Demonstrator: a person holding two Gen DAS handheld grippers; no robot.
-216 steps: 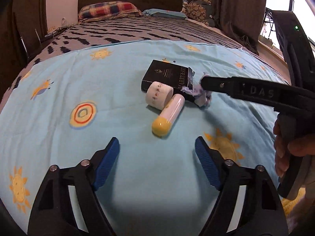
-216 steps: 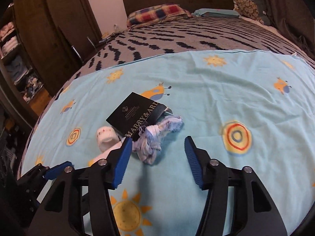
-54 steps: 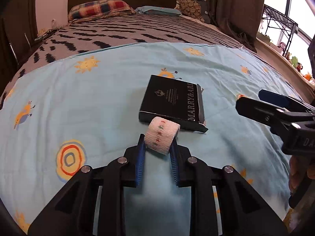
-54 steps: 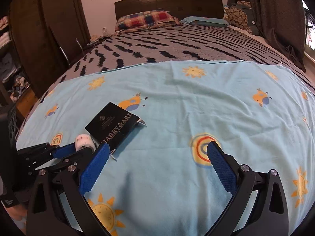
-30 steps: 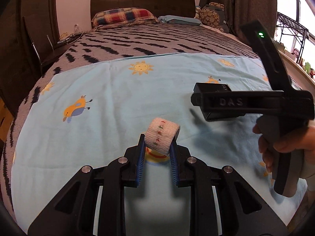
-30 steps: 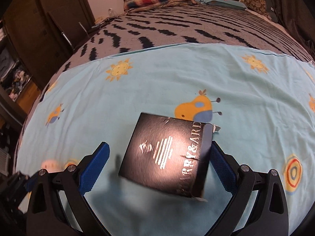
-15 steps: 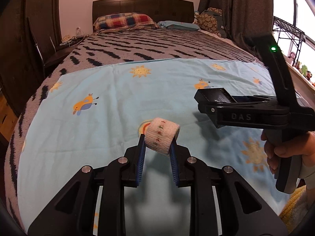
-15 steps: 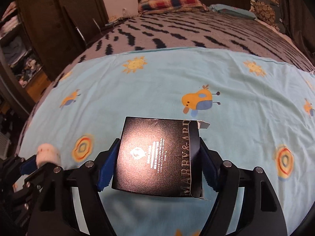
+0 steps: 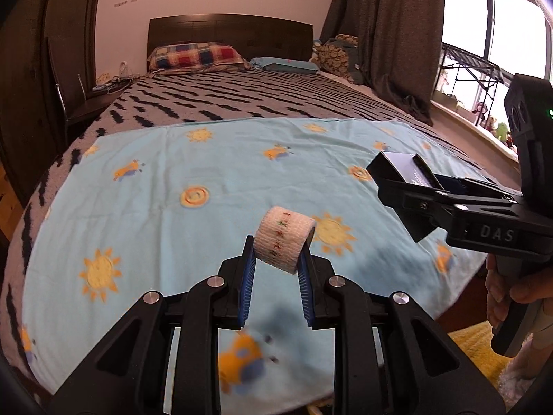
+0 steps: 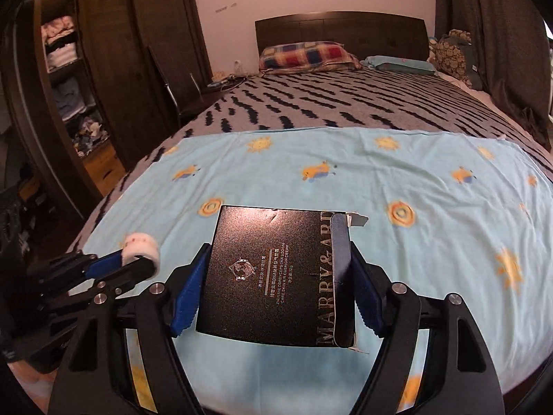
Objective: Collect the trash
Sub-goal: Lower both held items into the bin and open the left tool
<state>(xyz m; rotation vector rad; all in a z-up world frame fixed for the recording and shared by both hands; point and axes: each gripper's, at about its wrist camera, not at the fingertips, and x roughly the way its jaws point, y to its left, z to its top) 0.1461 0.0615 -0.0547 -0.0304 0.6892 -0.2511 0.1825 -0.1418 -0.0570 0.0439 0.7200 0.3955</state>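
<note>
My left gripper [image 9: 276,259] is shut on a white bandage roll [image 9: 284,238] with small red marks and holds it above the bed. The roll also shows at the left of the right wrist view [image 10: 143,246]. My right gripper [image 10: 276,269] is shut on a flat black box [image 10: 273,273] with silver lettering, gripped by its sides and lifted off the bed. In the left wrist view the box [image 9: 401,173] and the right gripper [image 9: 408,190] are at the right, held by a hand [image 9: 511,297].
A light blue sheet [image 10: 397,186] with suns and birds covers the near part of the bed [image 9: 242,103]. A plaid pillow [image 9: 195,56] lies by the headboard. A dark wardrobe [image 10: 86,79] stands to the left, curtains [image 9: 390,34] and a window to the right.
Both grippers have risen and pulled back from the bed with their loads. The right gripper closed on the black box about half a second ago and has lifted it.
</note>
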